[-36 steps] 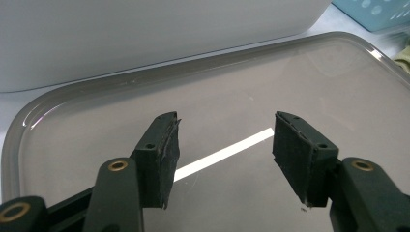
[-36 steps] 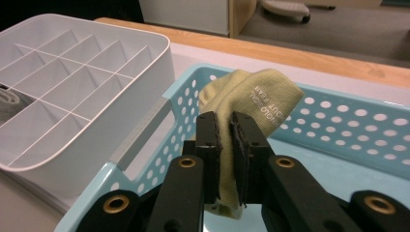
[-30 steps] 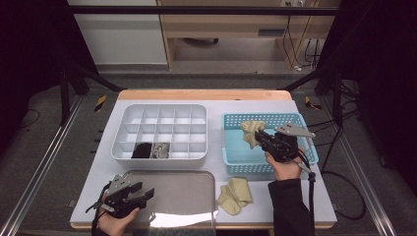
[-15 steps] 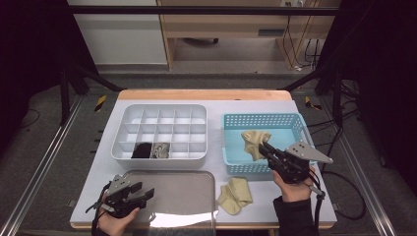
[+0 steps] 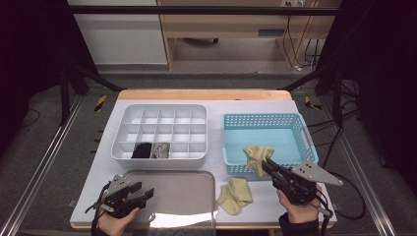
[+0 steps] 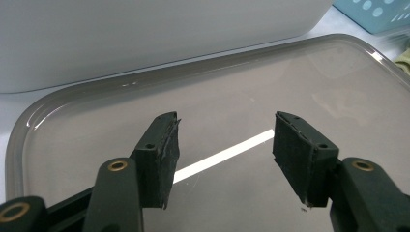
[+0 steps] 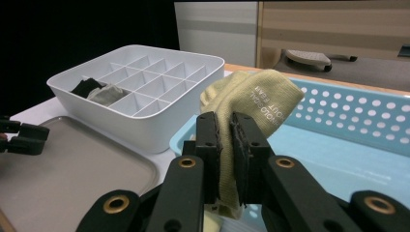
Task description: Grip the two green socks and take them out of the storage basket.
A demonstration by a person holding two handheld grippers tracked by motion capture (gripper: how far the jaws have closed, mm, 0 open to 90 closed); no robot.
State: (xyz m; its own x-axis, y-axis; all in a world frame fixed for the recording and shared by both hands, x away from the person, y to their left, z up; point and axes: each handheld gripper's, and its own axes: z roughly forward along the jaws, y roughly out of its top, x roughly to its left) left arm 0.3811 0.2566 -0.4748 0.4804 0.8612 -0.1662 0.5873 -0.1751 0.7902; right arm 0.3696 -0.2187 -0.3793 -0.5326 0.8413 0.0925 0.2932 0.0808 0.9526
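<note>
White and evenly lit, the counter (image 5: 305, 216) carries four stations set against a dark room with a pale cabinet behind: a white divided organiser (image 5: 162, 130) at rear left, a blue perforated basket (image 5: 268, 137) at rear right, a grey tray (image 5: 177, 194) at front left, and one beige sock (image 5: 235, 194) lying flat on the bare surface just beside the tray's right edge. Two compartments in the organiser's front row are filled, one with a black rolled sock (image 5: 142, 150) and, touching its divider, one with a grey rolled sock (image 5: 160, 149); all the other cells appear empty. The right gripper (image 5: 268, 166) has its fingers (image 7: 249, 145) pinched nearly shut on a second beige sock (image 5: 258, 155), which hangs over the basket's front wall; in the right gripper view the printed cuff (image 7: 268, 99) stands above the pads, with the fabric clamped between them. The left gripper (image 5: 142, 194) rests at the tray's front left corner, its fingers (image 6: 162, 154) spread wide with nothing between them, poised just over the tray's bare surface. Judged from this layout, the work is sorting socks into the organiser: one dark pair seems stowed, the beige pair is in hand with one sock laid out and its mate being lifted from the basket. Pairing or rolling on the tray and placing it in a cell appear to remain, and the basket otherwise looks empty.
</note>
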